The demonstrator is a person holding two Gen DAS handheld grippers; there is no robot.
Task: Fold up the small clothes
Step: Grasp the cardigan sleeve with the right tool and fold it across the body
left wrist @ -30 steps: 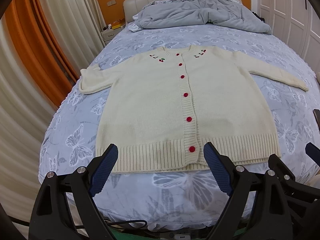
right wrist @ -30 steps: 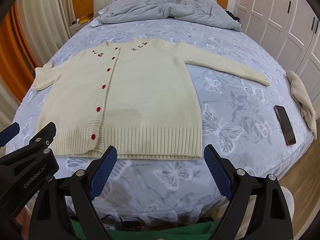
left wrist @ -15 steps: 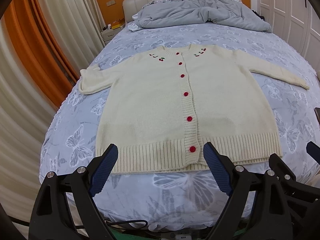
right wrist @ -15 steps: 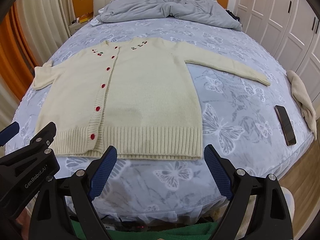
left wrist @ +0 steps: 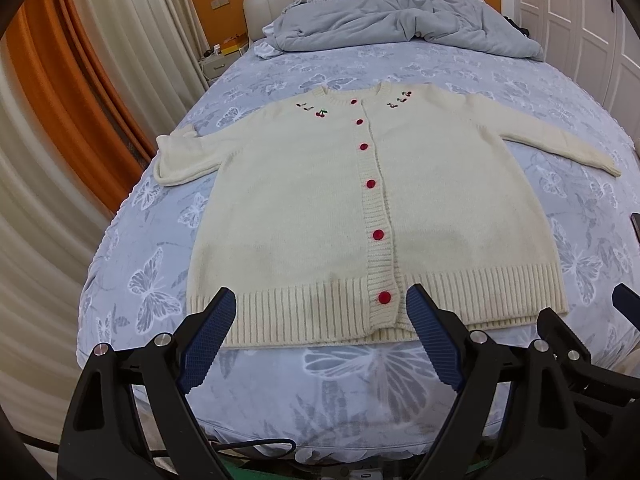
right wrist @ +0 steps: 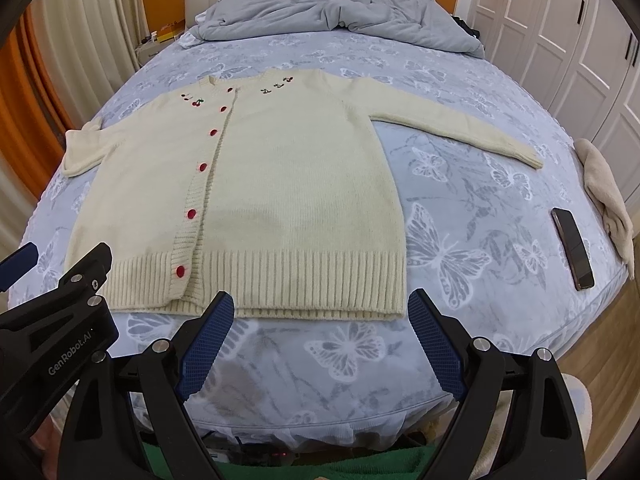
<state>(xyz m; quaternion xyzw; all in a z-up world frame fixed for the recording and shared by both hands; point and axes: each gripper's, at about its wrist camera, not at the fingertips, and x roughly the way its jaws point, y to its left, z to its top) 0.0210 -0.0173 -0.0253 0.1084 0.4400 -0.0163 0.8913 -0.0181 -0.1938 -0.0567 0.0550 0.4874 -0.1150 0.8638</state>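
A cream knit cardigan [left wrist: 304,216] with red buttons and cherry embroidery lies flat, front up, on the bed, sleeves spread to both sides; it also shows in the right wrist view [right wrist: 296,192]. My left gripper [left wrist: 320,304] is open and empty, hovering just before the ribbed hem near the lowest button. My right gripper [right wrist: 320,300] is open and empty at the hem's right half. The two grippers are side by side; the left one's body [right wrist: 52,312] shows in the right wrist view.
The bed [left wrist: 132,248] has a blue butterfly-print sheet. A rumpled grey duvet [right wrist: 332,12] lies at the headboard. A dark phone [right wrist: 572,242] and a beige cloth [right wrist: 608,192] lie at the bed's right edge. Curtains [left wrist: 48,120] hang left, white wardrobes [right wrist: 560,40] stand right.
Both grippers have drifted very slightly; the cardigan sits marginally lower in the views. Nothing was grasped or released.
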